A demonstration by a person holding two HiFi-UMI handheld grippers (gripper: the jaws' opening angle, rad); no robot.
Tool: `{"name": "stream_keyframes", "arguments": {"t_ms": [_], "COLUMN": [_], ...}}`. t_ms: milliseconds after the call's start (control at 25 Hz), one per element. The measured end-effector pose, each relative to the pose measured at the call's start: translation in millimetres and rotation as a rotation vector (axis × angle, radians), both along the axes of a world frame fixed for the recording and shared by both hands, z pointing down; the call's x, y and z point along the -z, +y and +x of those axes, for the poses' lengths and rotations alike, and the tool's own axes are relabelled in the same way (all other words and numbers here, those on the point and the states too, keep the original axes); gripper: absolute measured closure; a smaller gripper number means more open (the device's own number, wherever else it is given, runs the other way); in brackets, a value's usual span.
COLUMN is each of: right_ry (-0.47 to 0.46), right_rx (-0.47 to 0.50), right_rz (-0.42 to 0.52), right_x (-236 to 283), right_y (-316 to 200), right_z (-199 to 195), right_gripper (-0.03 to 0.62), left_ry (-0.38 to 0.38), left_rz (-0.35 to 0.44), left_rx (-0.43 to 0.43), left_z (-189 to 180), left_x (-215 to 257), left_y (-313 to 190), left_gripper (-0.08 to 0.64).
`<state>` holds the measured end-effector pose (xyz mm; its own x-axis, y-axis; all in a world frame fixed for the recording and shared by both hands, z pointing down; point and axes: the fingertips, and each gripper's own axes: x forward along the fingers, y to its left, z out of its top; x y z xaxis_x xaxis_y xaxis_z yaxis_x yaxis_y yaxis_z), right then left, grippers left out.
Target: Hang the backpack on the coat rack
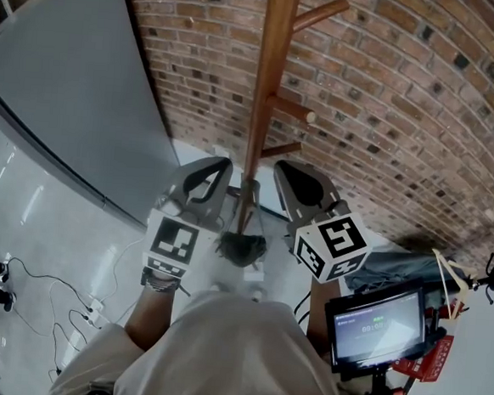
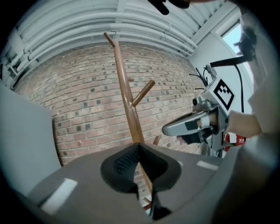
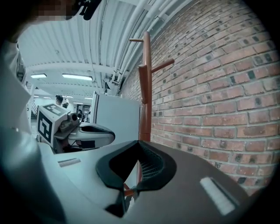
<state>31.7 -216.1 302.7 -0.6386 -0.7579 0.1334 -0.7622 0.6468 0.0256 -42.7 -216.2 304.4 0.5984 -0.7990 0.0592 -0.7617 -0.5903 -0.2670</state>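
Coat rack (image 2: 126, 94) ahead of closed left hand-held gripper (image 2: 139, 145).

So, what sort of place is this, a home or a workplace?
Probably a workplace, something like a lab or a loft-style office: a bare brick wall, exposed pipes and strip lights overhead, and loose cables on the glossy floor. A wooden coat rack stands by the wall.

The head view looks steeply down from above the person's chest, close over the left claw (image 1: 219, 169) and right claw (image 1: 287, 174), and faces the coat rack (image 1: 261, 108) and brick wall (image 1: 408, 103). Each gripper view looks level along its own jaws at the nearby rack. Each also catches the other claw beside it.
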Motion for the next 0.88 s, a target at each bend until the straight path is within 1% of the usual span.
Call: {"name": "stream_keyframes", "arguments": {"t_ms": [240,520,880], "right_ry": [-0.015,-0.019,-0.038], "right_rx": [-0.002,-0.007,-0.015], "right_rz": [0.000,-0.015,-0.037], "right_x": [3,-3,-10], "right_y": [0,-2,-7], "right_z": [1,2,6], "right_gripper": [0.592,0.592,0.592], "left_ry": [0.016,0.015,0.014], "left_rz": [0.020,0.005,-0.007], "left_rx": [-0.001,-0.014,-0.011], "left_z": [-2,1,-2], "left_x": [8,2,-5], "left_y": [2,-1,-9], "left_gripper": [0.560,0.560,0.560]}}
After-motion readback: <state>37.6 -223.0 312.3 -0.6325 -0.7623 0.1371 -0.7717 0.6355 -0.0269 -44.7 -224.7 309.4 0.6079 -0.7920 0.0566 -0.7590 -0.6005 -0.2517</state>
